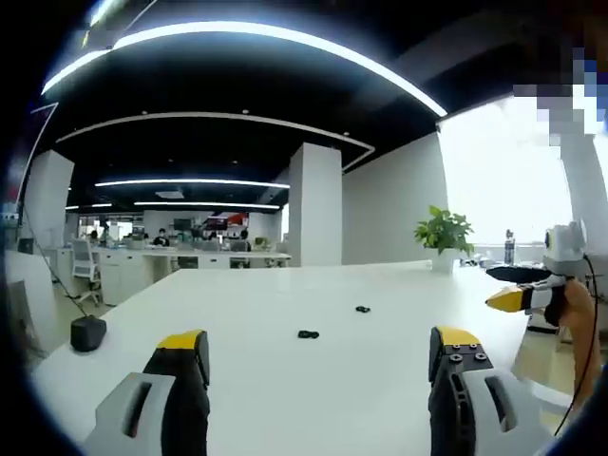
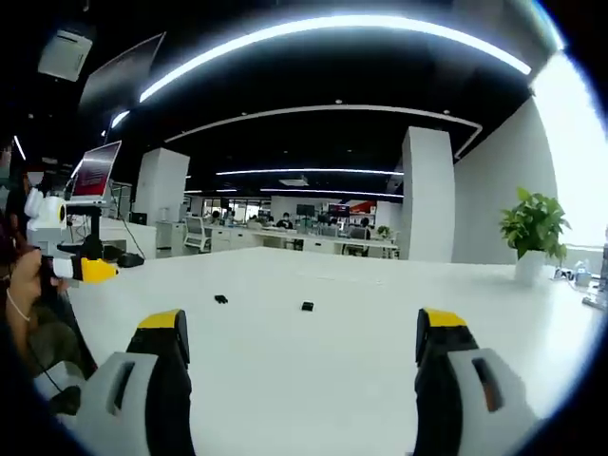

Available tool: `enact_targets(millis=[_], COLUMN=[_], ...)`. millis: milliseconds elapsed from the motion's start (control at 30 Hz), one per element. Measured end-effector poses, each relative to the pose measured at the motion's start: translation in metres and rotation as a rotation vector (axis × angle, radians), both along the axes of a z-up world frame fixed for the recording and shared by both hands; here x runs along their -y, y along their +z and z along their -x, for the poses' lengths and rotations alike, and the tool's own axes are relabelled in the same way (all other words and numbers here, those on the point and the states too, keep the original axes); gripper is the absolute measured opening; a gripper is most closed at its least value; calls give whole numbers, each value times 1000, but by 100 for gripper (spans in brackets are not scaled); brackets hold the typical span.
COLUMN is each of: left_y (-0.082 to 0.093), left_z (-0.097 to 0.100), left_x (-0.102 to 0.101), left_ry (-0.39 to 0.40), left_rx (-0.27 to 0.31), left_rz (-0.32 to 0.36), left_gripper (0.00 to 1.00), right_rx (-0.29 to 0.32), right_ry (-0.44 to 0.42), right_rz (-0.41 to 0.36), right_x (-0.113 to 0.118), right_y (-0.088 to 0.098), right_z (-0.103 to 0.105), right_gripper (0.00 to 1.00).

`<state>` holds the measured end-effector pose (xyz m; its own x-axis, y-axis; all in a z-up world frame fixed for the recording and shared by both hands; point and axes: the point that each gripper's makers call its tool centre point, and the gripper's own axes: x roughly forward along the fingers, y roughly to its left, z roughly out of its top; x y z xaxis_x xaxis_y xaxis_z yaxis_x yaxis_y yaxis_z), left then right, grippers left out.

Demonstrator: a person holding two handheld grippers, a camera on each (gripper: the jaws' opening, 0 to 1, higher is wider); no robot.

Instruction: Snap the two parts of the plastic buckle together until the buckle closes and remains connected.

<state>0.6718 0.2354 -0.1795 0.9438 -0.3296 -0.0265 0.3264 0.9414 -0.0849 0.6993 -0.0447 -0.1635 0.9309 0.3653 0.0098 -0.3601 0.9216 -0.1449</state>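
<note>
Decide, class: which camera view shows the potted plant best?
The right gripper view: the potted plant appears larger, with leaves distinct against the white wall. The left gripper view shows the same plant smaller, beside a glaring bright window.

two buckle parts (image 1: 308, 334) (image 1: 362, 309) too small to tell apart, dark object (image 1: 87, 333) at table edge unidentifiable

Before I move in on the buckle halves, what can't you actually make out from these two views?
- Buckle parts: too small in both views to tell which half is which or how each faces.
- Dark object near the table's left edge, left gripper view: small and warped by the fisheye, unidentifiable.
- Right gripper, left gripper view: cut off by the edge; jaw gap unclear.
- Left gripper, right gripper view: half hidden by the person's hand.
</note>
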Motion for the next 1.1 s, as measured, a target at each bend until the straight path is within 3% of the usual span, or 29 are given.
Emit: enact_targets(millis=[300, 500, 867, 1100], left_y=[-2, -2, -13, -13], left_z=[0, 0, -2, -3], left_x=[-4, -8, -9, -13], left_ry=[3, 9, -8, 8], left_rx=[-9, -4, -29, -33], left_rz=[8, 26, 35, 34], left_gripper=[96, 95, 94, 94], right_rx=[29, 4, -32, -10], right_ry=[62, 108, 110, 94], right_rz=[10, 22, 6, -7], right_x=[-5, -12, -21, -22], right_y=[4, 0, -2, 3], right_z=[-3, -6, -10, -20], right_gripper=[100, 100, 99, 96])
